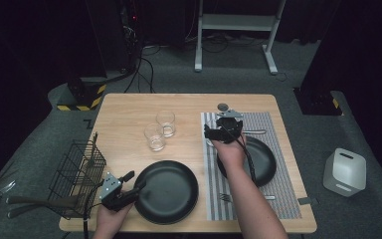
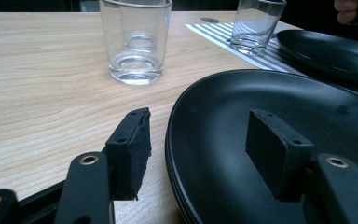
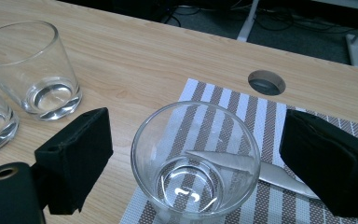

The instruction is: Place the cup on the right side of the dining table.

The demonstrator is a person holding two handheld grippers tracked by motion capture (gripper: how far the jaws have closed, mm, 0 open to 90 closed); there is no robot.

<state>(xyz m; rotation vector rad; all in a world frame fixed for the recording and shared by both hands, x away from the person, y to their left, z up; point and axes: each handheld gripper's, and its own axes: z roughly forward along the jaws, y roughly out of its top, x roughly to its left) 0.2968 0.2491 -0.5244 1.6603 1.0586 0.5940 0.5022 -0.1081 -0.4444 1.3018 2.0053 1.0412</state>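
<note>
Clear round drinking glass is standing on the striped placemat between the right gripper's released jaws; left gripper, released, is straddling the near-left black round plate's rim.

We stood in a lab set up for recording.

We saw a wooden table on grey carpet, black curtains all round, loose cables, a hazard-striped base and a white stand.

Black plates, grey-white striped placemat, clear glass, light wood table.
</note>
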